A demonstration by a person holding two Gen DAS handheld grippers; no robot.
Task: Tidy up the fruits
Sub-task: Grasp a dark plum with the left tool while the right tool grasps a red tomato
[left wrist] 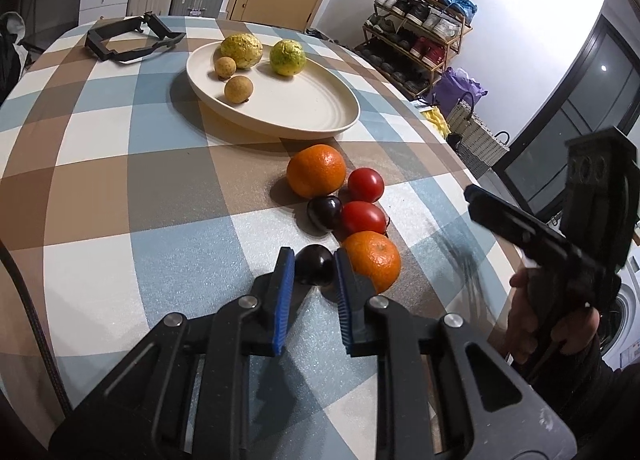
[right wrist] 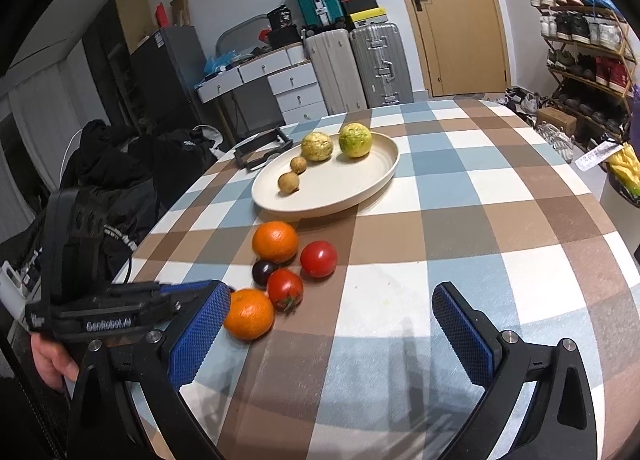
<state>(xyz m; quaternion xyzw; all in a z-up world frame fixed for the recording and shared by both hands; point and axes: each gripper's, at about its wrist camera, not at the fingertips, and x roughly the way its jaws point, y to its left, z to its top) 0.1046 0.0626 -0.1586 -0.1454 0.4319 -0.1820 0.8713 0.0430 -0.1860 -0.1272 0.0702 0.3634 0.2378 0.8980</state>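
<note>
My left gripper (left wrist: 313, 265) is shut on a dark plum (left wrist: 314, 270) that rests on the checked tablecloth, beside a near orange (left wrist: 374, 260). Beyond lie two red tomatoes (left wrist: 363, 217), a second dark plum (left wrist: 324, 211) and a far orange (left wrist: 316, 171). A cream plate (left wrist: 320, 116) holds two yellow-green fruits (left wrist: 287, 57) and two small brown fruits (left wrist: 238, 89). My right gripper (right wrist: 332, 300) is open and empty above the cloth, right of the near orange (right wrist: 249, 313), tomatoes (right wrist: 318, 258) and plate (right wrist: 372, 180). The held plum is hidden in the right wrist view.
A black plastic frame (left wrist: 128, 38) lies at the far end of the table, behind the plate. The table edge (left wrist: 460, 148) curves along the right, with a shoe rack (left wrist: 416, 32) and baskets beyond. A chair with dark clothes (right wrist: 120, 172) stands on the left.
</note>
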